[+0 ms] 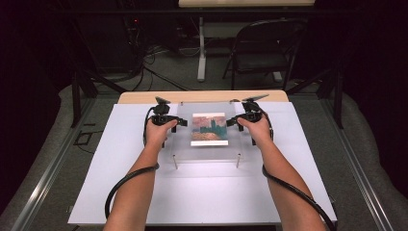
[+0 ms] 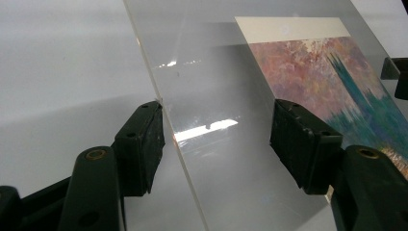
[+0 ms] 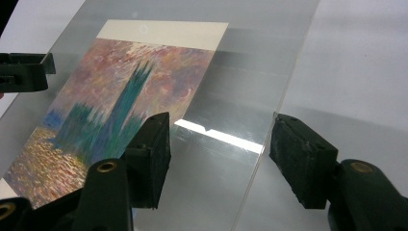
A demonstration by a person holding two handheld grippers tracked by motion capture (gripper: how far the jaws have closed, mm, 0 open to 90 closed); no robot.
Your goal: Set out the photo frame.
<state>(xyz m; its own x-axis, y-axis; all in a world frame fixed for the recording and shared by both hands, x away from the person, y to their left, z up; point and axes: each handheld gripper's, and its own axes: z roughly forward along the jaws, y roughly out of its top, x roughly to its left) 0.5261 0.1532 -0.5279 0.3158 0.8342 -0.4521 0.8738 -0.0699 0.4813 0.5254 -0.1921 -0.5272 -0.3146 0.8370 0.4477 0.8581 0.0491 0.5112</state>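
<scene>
A clear plastic sheet [image 1: 207,132] sits in the middle of the white table top [image 1: 202,192], raised on small metal pegs [image 1: 175,161], with a painted picture [image 1: 209,129] of a tall blue-green tower under a pink sky lying flat under it. The left gripper [image 1: 179,122] is at the sheet's left edge and the right gripper [image 1: 231,121] is at its right edge. In each gripper view, the 2 black jaws stand wide apart with the sheet's edge running between them, so neither one is pinching yet. I think the job is to take hold of the sheet from both sides. The reaching part looks done. The squeezing and moving are still left. The white top rests on a wooden table [image 1: 202,96]. Around it is grey carpet [image 1: 48,144]. Behind it stand a black folding chair [image 1: 262,48] and a white table leg [image 1: 201,48], in a dark room with cables [image 1: 159,67] on the floor.
</scene>
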